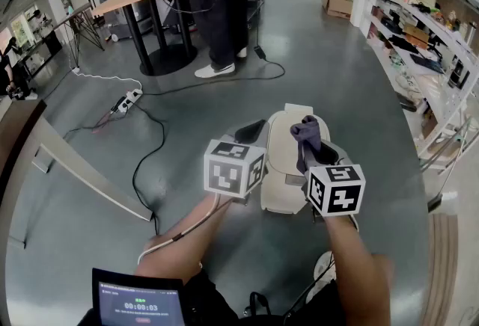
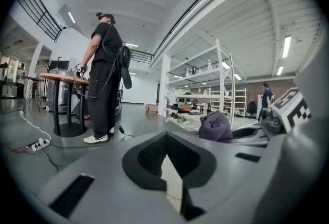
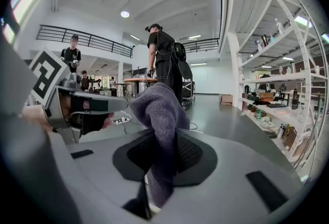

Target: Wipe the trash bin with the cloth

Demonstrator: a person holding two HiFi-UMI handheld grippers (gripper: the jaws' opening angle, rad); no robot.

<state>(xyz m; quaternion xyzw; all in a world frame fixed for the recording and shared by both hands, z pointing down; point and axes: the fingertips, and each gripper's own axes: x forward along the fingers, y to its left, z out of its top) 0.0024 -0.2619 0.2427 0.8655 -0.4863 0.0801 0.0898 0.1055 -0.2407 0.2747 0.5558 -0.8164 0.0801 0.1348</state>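
firmly, cloth (image 3: 162, 110) pinched in right claw (image 3: 163, 153)

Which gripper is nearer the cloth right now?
Right. The right gripper is shut on the purple cloth, which sticks up from between its jaws. The left gripper is alongside, to the cloth's left, and does not touch it.

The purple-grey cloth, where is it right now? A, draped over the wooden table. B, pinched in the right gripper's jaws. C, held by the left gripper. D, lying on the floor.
B: the right gripper view shows the cloth pinched between the jaws of the right gripper.
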